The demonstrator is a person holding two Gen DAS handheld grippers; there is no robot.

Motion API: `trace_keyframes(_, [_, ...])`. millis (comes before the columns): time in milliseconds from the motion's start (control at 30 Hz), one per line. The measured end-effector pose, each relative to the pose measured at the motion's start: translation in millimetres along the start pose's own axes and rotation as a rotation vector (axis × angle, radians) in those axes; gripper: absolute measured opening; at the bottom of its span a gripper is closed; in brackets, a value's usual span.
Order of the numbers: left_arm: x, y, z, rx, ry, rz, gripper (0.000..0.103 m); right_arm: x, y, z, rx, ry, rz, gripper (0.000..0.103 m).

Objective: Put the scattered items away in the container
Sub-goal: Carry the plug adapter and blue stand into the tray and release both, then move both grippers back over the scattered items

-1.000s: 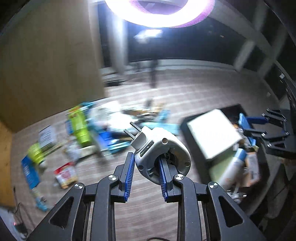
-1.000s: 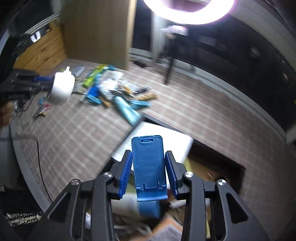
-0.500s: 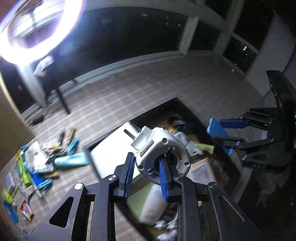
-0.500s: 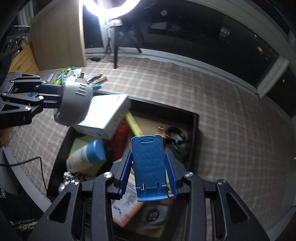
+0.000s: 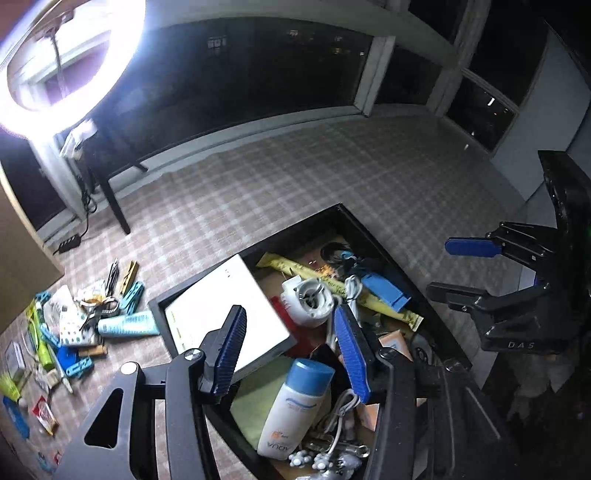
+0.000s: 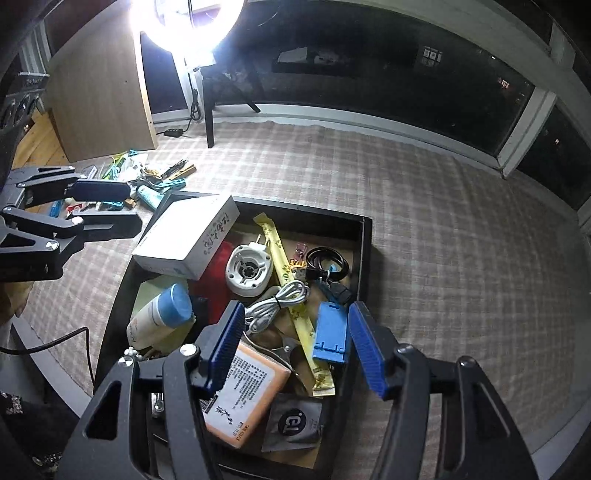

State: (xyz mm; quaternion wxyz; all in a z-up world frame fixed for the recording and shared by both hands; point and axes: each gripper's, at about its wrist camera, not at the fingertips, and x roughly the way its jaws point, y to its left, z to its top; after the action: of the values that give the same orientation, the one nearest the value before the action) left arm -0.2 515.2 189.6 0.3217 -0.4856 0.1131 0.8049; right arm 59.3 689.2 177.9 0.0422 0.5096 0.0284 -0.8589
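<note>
Hovering over the black box (image 6: 364, 236) on the checked carpet (image 6: 424, 192), both claws stand spread with nothing pinched. The left claw (image 5: 291, 354) has just been opening; below and just ahead of its fingertips the white plug (image 5: 308, 301) lies loose inside the box, clear of both pads, resting against a long yellow packet (image 5: 332, 286). The right claw (image 6: 297, 345) has likewise just been opening; the blue stand (image 6: 330, 332) lies in the box between its fingers, close to the right pad, but whether it touches that pad I cannot tell.

Below the left claw a white bottle with a blue cap (image 5: 295, 410) lies on a green sheet. To that claw's left a white carton (image 5: 225, 306) leans across the box rim. Beneath the right claw lie a coiled white cable (image 6: 279, 301) and an orange pack (image 6: 245, 395), with a grey sachet (image 6: 293, 424) nearer its base and a black cable coil (image 6: 327, 264) ahead of it.

Well to the left of the left claw, outside the box, scattered items stay on the carpet: a teal tube (image 5: 127, 325), clothes pegs (image 5: 133, 291), green and blue packets and small cards. Far ahead of both claws a ring light (image 6: 195, 22) glares before dark windows.
</note>
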Motion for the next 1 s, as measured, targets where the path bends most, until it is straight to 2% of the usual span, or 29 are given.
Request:
trace_keyframes(267, [-12.5, 41.7, -26.6, -0.071, 0.010, 0.053, 0.046, 10.0, 28.1, 10.0, -0.024, -0.011, 0.035, 0.058])
trace_keyframes(433, [-27.8, 80.8, -48.2, -0.123, 0.011, 0.094, 0.046, 17.6, 59.7, 19.6, -0.054, -0.011, 0.054, 0.058])
trace_keyframes(700, [-57.6, 174.8, -98.3, -0.266, 0.017, 0.172, 0.046, 29.2, 132.5, 36.8, -0.076, -0.027, 0.110, 0.058])
trace_keyframes(1000, [-98.4, 309.8, -172.6, -0.443, 0.023, 0.291, 0.046, 49.4, 237.1, 56.5, -0.119, -0.027, 0.204, 0.058])
